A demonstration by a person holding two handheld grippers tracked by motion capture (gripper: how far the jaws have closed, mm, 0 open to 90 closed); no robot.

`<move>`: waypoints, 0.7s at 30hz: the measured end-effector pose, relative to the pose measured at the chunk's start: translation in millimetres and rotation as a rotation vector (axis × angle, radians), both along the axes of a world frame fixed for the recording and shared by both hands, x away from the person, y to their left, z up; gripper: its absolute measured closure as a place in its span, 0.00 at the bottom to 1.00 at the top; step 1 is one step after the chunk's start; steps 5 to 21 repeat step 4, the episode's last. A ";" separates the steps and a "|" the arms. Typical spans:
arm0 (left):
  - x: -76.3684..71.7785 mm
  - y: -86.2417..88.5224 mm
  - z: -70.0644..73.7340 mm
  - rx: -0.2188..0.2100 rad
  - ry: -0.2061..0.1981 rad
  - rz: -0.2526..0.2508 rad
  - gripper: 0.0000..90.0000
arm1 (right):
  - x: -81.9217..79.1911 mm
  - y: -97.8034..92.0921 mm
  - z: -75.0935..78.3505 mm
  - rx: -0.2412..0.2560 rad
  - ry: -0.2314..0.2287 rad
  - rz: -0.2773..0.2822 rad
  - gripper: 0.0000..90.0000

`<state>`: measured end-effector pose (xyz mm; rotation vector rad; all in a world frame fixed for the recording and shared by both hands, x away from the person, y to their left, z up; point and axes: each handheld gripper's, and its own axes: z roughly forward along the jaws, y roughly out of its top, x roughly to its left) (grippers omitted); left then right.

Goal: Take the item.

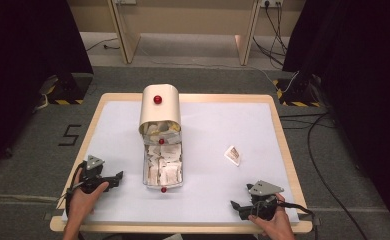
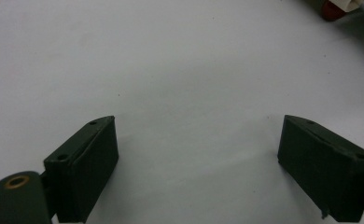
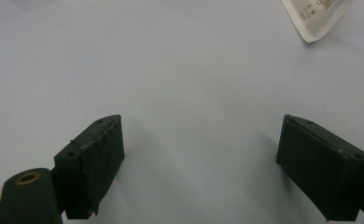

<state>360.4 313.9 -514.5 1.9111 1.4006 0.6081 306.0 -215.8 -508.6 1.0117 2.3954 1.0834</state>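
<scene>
Nearest the high camera, the person's two hands rest on the near edge of the wooden-rimmed table with its pale grey-white mat (image 1: 218, 125). The left hand (image 1: 85, 197) holds the left black two-jaw gripper (image 1: 114, 179) low over the mat, close beside the drawer; its jaws stand wide apart with nothing between them, bare mat showing in the gap in the left gripper view (image 2: 196, 154). The right hand (image 1: 273, 222) holds the right black two-jaw gripper (image 1: 237, 207) at the near right corner, jaws likewise spread and empty (image 3: 199, 154).

Toward the table's middle stands a cream, round-topped box with a red knob (image 1: 159, 109). Its clear drawer (image 1: 163, 167) is pulled out toward the person, crammed with small paper sachets. A single white sachet with brown print (image 1: 232, 155) lies apart on the mat, between the drawer and the right edge; its corner shows ahead of the right gripper (image 3: 316, 16).
</scene>
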 end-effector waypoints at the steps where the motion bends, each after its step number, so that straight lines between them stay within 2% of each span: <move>1: 0.0 0.0 0.0 0.000 0.000 0.000 0.13 | 0.0 0.0 0.0 0.000 0.000 0.000 0.17; 21: 0.0 0.0 0.0 0.000 -0.001 0.000 0.13 | 0.1 0.0 0.0 0.000 0.000 0.000 0.17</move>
